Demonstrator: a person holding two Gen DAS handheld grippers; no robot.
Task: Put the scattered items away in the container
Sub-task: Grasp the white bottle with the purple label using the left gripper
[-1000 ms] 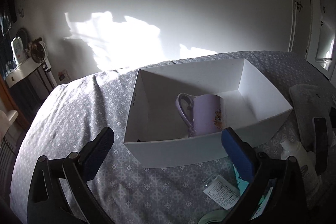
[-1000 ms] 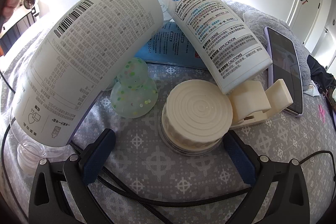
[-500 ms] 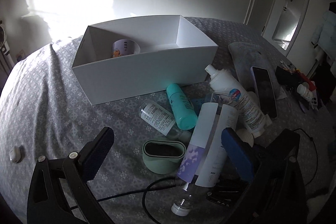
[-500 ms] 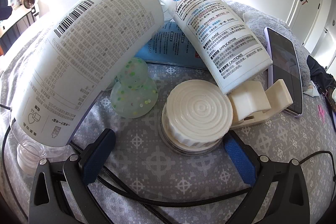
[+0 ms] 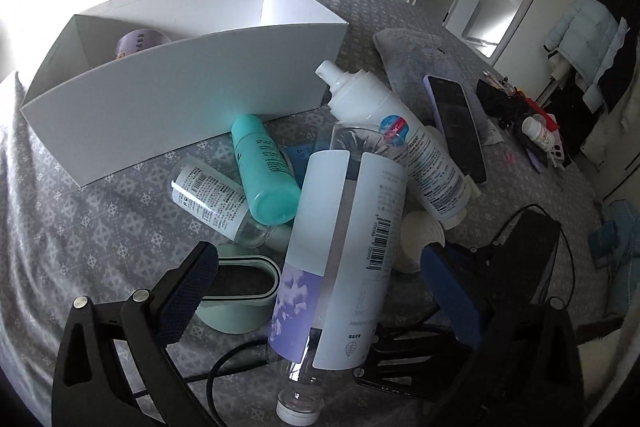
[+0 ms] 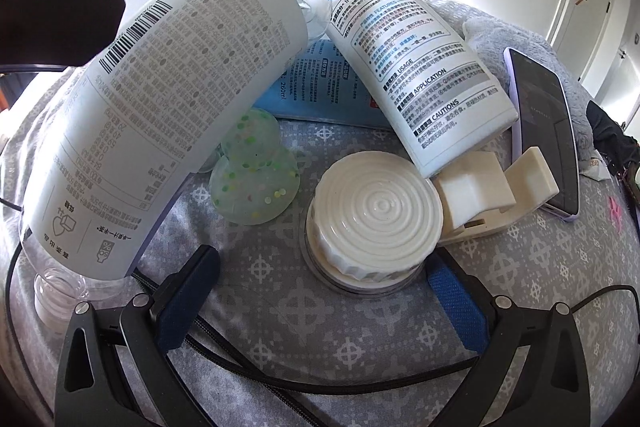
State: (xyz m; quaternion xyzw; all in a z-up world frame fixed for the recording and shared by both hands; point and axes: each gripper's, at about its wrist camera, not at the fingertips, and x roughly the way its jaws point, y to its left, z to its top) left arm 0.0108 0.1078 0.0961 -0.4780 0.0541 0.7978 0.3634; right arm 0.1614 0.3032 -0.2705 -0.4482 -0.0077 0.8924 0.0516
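A: Where's the box (image 5: 192,99)?
B: At the bed's (image 5: 72,227) far side, long wall facing us, mug (image 5: 142,41) inside. Bare cover runs left of it.
A: The clear bottle (image 5: 340,259)?
B: Just in front of the box, cap toward us, base propped on the white bottle (image 5: 404,143), whose nozzle points at the box corner.
A: Grippers?
B: Left gripper (image 5: 320,279) spread wide over the bottle. Right gripper (image 6: 324,287) released, flanking the jar (image 6: 376,219).

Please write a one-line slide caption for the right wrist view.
Open right gripper faces a ribbed cream jar among leaning bottles on the patterned bedspread.
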